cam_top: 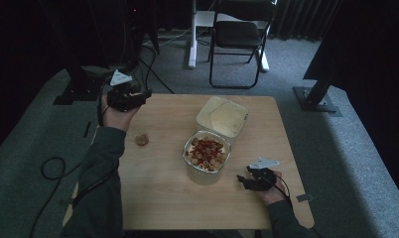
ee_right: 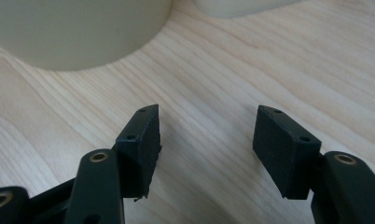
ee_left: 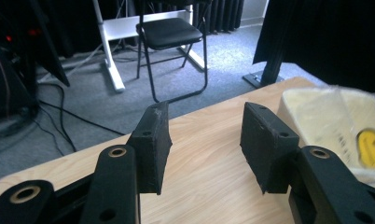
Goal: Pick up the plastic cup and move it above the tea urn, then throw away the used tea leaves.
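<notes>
Bowl of mixed red and tan pieces sits mid-worktop; pieces too small and dim to identify. In the right gripper view the bowl wall is cut off by the top edge, rim out of sight. Pale lid lies just behind the bowl, toward the far edge; in the left gripper view it is blurred and cut by the right edge, with a yellow round mark, detail unreadable. Small brown lump sits left of the bowl, well apart, nature unclear.

Worktop bare in front of the bowl and along the left side; open room there. Folding chair stands on the carpet beyond the far edge.

Left hand-held gripper held at the far-left corner of the worktop, over the edge; jaws wide apart, nothing between them. Right hand-held gripper low near the front-right, just right of the bowl, not touching it; jaws wide, empty, bare wood between them.
</notes>
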`<state>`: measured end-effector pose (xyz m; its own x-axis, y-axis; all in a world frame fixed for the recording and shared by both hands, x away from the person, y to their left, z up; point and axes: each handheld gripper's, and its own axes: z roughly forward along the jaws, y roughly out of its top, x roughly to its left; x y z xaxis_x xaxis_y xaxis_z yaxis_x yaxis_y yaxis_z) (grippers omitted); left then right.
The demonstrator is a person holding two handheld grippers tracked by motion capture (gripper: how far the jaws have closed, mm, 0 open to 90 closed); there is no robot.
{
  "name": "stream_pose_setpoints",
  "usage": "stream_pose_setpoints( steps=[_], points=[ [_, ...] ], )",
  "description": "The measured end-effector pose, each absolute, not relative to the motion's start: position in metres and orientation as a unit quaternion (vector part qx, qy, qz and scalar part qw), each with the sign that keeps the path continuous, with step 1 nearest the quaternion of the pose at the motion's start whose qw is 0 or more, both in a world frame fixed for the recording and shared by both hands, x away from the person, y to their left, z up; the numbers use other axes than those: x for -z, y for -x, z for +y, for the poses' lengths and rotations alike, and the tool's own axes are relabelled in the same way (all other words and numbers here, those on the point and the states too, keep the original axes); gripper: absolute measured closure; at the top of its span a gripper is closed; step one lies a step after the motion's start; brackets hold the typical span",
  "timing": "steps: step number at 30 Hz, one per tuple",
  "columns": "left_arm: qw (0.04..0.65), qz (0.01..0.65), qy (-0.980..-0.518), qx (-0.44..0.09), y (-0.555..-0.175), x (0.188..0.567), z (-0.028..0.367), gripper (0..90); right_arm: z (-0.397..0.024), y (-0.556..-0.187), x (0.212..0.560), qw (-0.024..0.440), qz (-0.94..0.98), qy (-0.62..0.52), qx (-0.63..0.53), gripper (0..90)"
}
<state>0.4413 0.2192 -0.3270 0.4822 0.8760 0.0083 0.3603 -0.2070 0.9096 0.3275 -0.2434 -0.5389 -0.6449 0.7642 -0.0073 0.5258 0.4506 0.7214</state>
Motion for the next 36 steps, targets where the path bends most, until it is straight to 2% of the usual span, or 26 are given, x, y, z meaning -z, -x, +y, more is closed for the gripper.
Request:
stream_pose_setpoints(
  steps=[5, 16, 36],
  points=[
    [0.457, 0.437, -0.722, -0.279, -0.431, 0.337, 0.249, 53.2, -0.237, -0.33, 0.531, 0.173, 0.829, -0.384, -0.367, 40.6],
    [0.441, 0.466, -0.713, -0.284, -0.407, 0.373, 0.285, 49.8, -0.214, -0.33, 0.521, 0.184, 0.83, -0.366, -0.378, 38.5],
    [0.453, 0.516, -0.673, -0.273, -0.372, 0.427, 0.321, 45.7, -0.203, -0.336, 0.521, 0.179, 0.828, -0.368, -0.383, 39.0]
  ],
)
